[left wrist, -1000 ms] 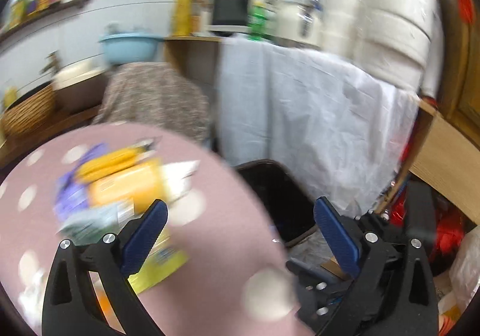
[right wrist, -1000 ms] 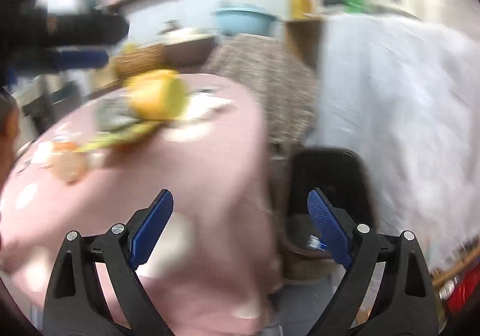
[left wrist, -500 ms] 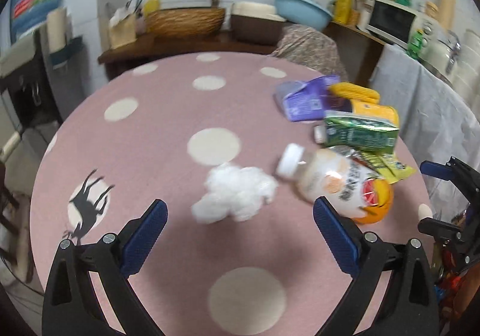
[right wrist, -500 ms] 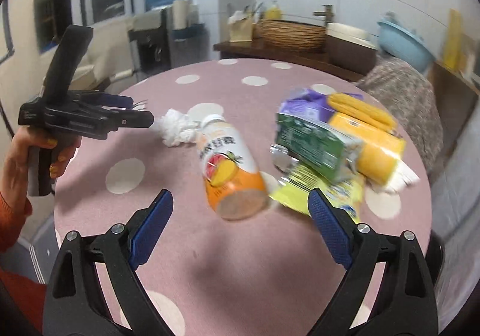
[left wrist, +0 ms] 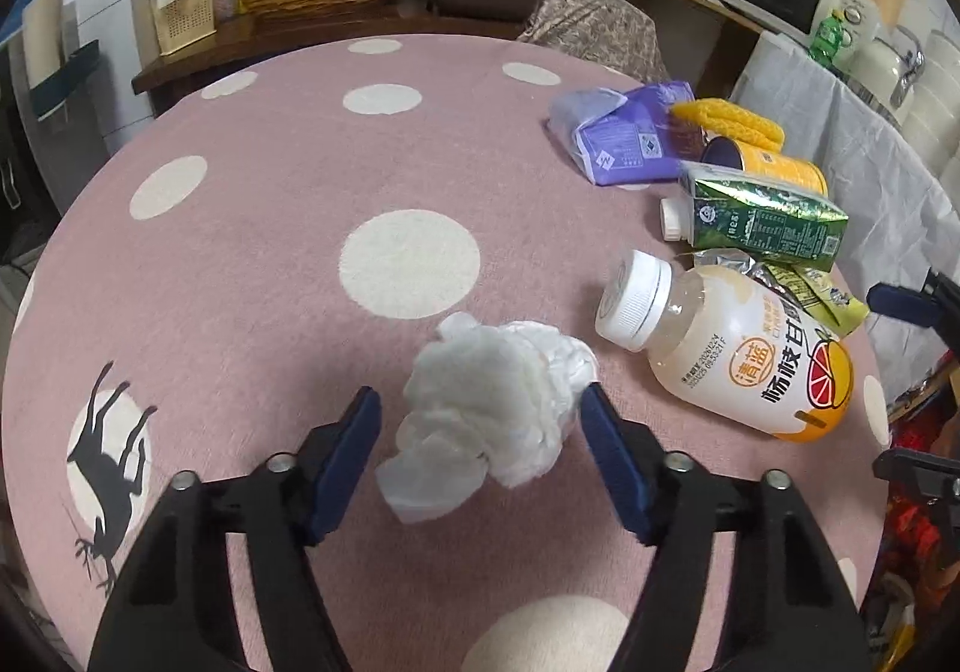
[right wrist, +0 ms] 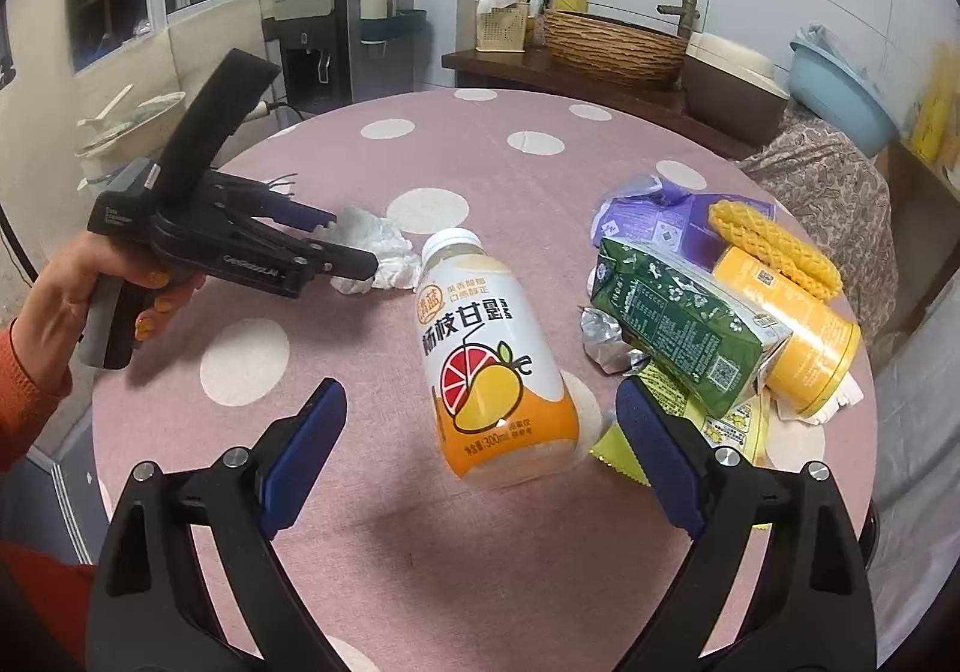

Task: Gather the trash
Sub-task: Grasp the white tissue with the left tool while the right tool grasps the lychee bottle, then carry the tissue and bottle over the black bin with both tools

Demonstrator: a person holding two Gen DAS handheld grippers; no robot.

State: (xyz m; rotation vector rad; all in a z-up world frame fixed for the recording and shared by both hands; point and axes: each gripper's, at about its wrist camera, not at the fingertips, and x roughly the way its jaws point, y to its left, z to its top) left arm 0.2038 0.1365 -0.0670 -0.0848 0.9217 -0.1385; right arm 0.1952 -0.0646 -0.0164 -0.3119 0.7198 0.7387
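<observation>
A crumpled white tissue (left wrist: pixel 492 408) lies on the pink dotted tablecloth (left wrist: pixel 270 228), between the open jaws of my left gripper (left wrist: pixel 480 420); it also shows in the right wrist view (right wrist: pixel 378 246). A juice bottle (left wrist: pixel 738 354) lies on its side to the right, also seen in the right wrist view (right wrist: pixel 486 366). My right gripper (right wrist: pixel 480 420) is open, just short of the bottle's base. Beyond lie a green carton (right wrist: pixel 684 330), a yellow can (right wrist: pixel 792 336), a purple packet (left wrist: pixel 624 138) and a yellow-green wrapper (right wrist: pixel 708 420).
The left gripper (right wrist: pixel 342 246) and the hand holding it show at the left of the right wrist view. A counter (left wrist: pixel 336 18) with a wicker basket, a brown pot and a blue basin stands behind the table. A white-draped shelf (left wrist: pixel 864 150) stands at the right.
Both grippers swung from the bin side to over the table. The left gripper then moved forward until the tissue sits between its jaws. The right gripper came closer to the bottle.
</observation>
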